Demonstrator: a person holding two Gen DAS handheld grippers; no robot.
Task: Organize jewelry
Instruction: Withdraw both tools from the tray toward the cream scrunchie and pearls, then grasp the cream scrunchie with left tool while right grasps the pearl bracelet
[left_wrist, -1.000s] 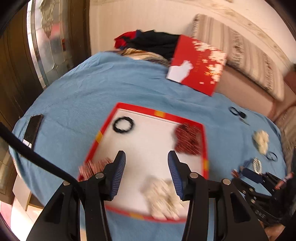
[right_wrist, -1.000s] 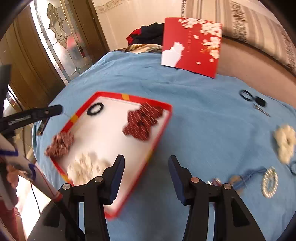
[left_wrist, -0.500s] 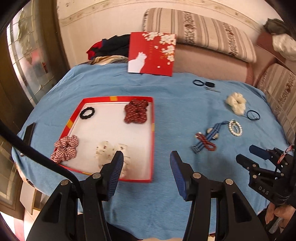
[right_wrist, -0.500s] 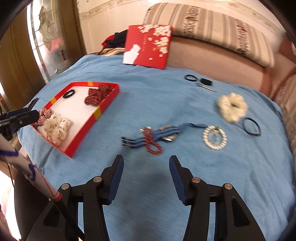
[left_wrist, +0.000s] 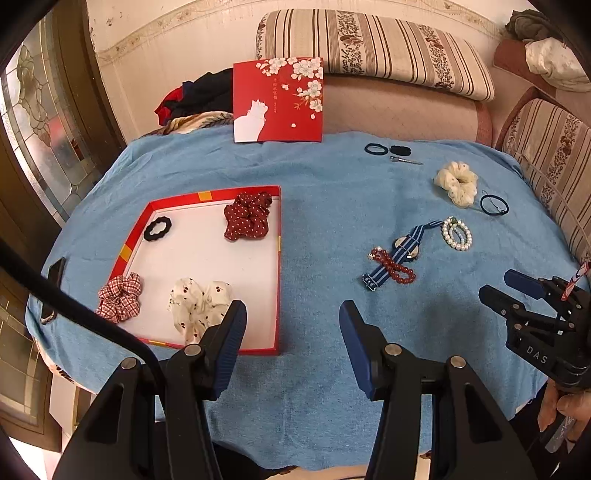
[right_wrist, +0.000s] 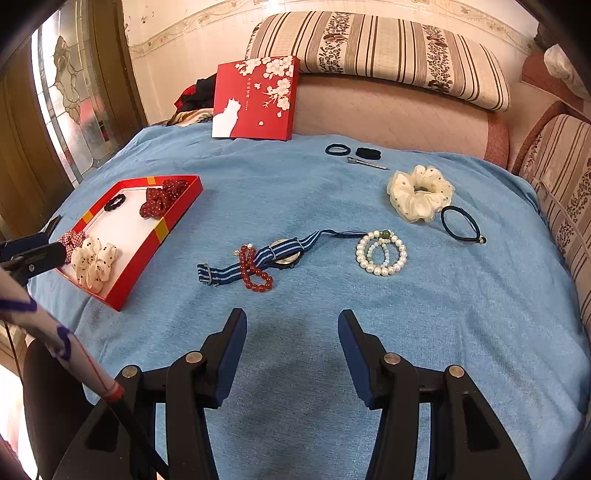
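Task looked roughly half done; red tray (left_wrist: 277, 258) on the blue cloth (left_wrist: 325, 206) already held four pieces: black wavy tie (left_wrist: 158, 229), dotted red scrunchie (left_wrist: 246, 220), checked scrunchie (left_wrist: 120, 296), cherry-print scrunchie (left_wrist: 199, 304); still loose on the cloth, well apart from the tray: red bead bracelet (right_wrist: 255, 273) lying across striped watch (right_wrist: 258, 260), pearl bracelet (right_wrist: 381, 252), cream scrunchie (right_wrist: 419, 197), dark hair ties and a clip further back; left gripper (left_wrist: 291, 325) and right gripper (right_wrist: 291, 332) both stood parted, nothing between the jaws, hovering over bare cloth.
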